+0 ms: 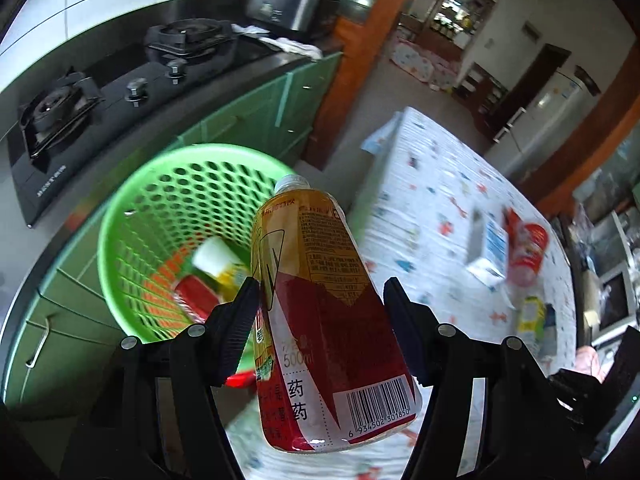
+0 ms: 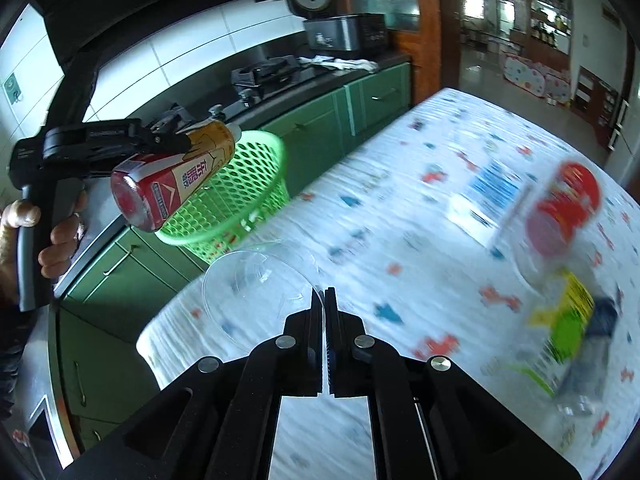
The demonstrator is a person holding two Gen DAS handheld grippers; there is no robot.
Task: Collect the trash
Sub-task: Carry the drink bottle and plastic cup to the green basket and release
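Yellow-and-red plastic drink bottle [image 1: 320, 312], cap end forward, sits between the fingers of the left gripper [image 1: 320, 292], which appear spread about as wide as its body with a gap showing at the right finger; in the right wrist view it is aloft at 10 o'clock, neck angled toward the perforated green plastic basket [image 1: 160, 216] just beyond, probably for release into it. The right gripper [image 2: 324, 294] is clamped on the rim of a clear plastic cup [image 2: 256, 280] above the patterned tablecloth [image 2: 400, 240], likely next for the basket. More wrappers lie at 3 o'clock, blurred.
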